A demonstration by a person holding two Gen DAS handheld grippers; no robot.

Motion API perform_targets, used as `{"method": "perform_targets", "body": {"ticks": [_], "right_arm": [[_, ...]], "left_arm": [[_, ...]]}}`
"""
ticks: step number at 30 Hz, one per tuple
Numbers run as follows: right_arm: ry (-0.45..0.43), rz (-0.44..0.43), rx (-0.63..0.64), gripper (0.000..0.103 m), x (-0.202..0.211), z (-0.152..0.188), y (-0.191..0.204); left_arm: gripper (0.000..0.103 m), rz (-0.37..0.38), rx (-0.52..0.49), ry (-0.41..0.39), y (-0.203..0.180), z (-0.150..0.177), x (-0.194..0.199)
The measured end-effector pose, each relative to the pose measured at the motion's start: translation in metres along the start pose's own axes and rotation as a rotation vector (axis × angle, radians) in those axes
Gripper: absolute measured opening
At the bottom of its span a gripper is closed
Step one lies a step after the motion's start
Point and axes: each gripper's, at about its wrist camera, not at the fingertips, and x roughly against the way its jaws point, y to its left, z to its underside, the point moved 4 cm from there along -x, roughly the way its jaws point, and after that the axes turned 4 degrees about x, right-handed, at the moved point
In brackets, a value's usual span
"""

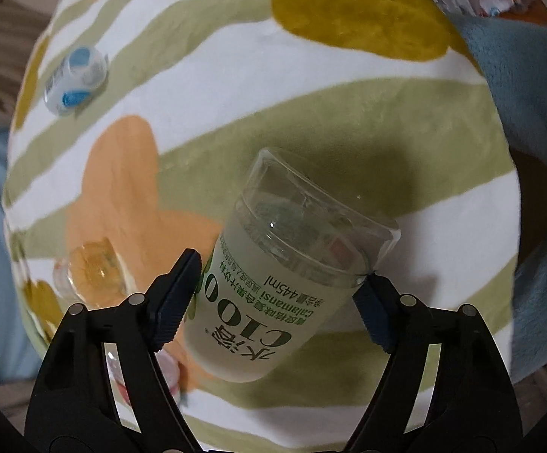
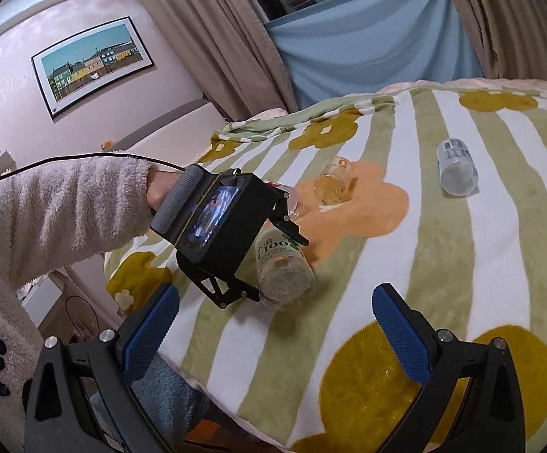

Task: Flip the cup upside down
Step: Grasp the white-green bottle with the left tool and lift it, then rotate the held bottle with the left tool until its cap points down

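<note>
Found the right gripper (image 2: 275,324) nearest, over the near edge of the blanket (image 2: 443,264), with its blue pads (image 2: 149,332) wide apart and nothing between them. Just past it, saw the left gripper (image 2: 235,249) held by a hand (image 2: 158,188) in a fluffy sleeve (image 2: 66,219). Saw it closed on the cup (image 2: 285,271), one pad on each side. Found the cup tipped over on a slant near the blanket's left edge, open end toward the near edge, green words on its side (image 1: 258,324). Could not tell if it touched the blanket. Farther on, spotted a yellow glass (image 2: 334,181) lying on an orange flower. Spotted a white tub (image 2: 456,168) lying toward the right edge, well apart. Beyond the far edge, saw curtains (image 2: 213,37) and a picture (image 2: 92,60) on the wall.
</note>
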Motion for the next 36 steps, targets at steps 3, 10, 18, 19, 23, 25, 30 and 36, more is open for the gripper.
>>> {"method": "perform_targets", "body": {"ticks": [3, 10, 18, 19, 23, 25, 30, 36], "right_arm": [[0.012, -0.017, -0.032, 0.102, -0.003, 0.002, -0.003], [-0.036, -0.068, -0.031, 0.102, -0.002, -0.001, 0.006], [-0.066, -0.114, -0.025, 0.102, -0.003, 0.000, 0.021], [-0.069, -0.118, -0.027, 0.102, -0.002, 0.000, 0.022], [-0.077, -0.105, -0.011, 0.102, 0.001, 0.001, 0.027], [-0.076, -0.080, -0.009, 0.102, 0.002, 0.001, 0.028], [-0.085, -0.026, -0.053, 0.102, 0.001, 0.008, 0.023], [-0.067, 0.039, -0.071, 0.102, -0.009, 0.025, 0.023]], "left_arm": [[0.073, 0.065, 0.186, 0.084, 0.017, 0.001, 0.001], [0.067, 0.409, 0.912, 0.172, 0.061, 0.038, 0.005], [0.065, 0.516, 1.230, 0.180, 0.047, 0.067, -0.017], [0.065, 0.511, 1.235, 0.180, 0.045, 0.068, -0.017], [0.067, 0.444, 1.190, 0.209, 0.038, 0.063, -0.004], [0.078, 0.385, 1.143, 0.223, 0.038, 0.058, 0.002], [0.102, 0.254, 1.061, 0.239, 0.052, 0.042, 0.014], [0.102, 0.279, 1.038, 0.307, 0.045, 0.026, -0.004]]}}
